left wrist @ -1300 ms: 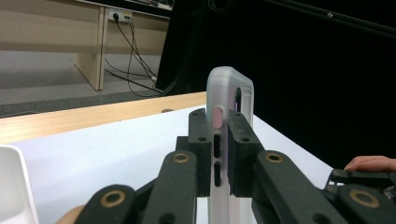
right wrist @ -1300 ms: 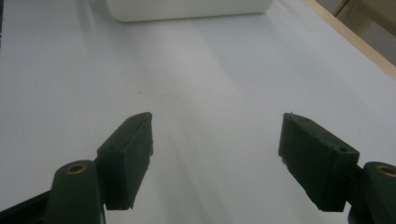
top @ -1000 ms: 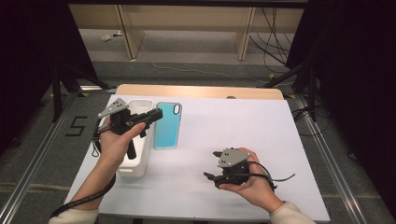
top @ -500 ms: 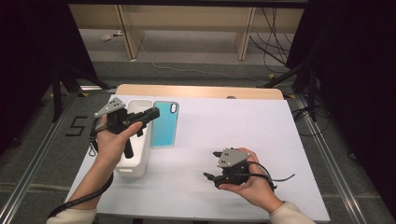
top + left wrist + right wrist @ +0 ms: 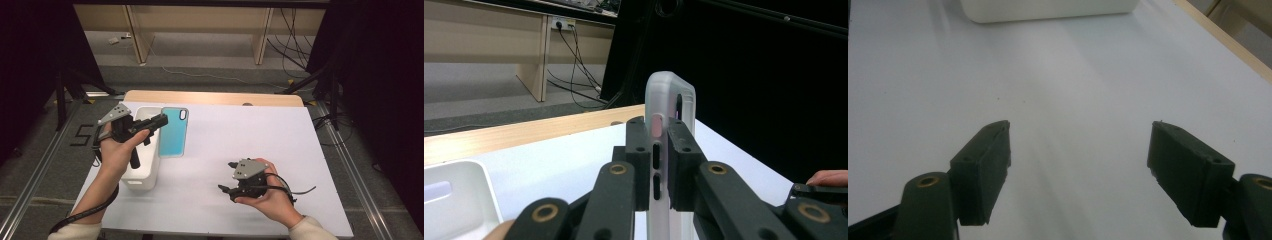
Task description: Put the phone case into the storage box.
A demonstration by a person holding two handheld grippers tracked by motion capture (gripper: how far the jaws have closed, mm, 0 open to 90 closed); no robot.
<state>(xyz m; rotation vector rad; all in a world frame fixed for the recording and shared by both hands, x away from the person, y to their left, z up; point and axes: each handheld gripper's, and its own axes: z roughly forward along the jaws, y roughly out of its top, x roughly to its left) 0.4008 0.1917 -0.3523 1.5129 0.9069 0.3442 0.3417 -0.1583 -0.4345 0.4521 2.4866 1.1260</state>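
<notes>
Left gripper (image 5: 159,120) pinching phone case (image 5: 669,150), lifted, seemingly mid-carry; right gripper (image 5: 226,188) spread, idle. Next: steady set-down, probably toward white tray (image 5: 142,175).

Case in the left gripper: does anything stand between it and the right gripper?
Nothing visible does. The left gripper is shut on the case by its edge, holding it beside the white box. Between the case and the open right gripper lies bare table.
</notes>
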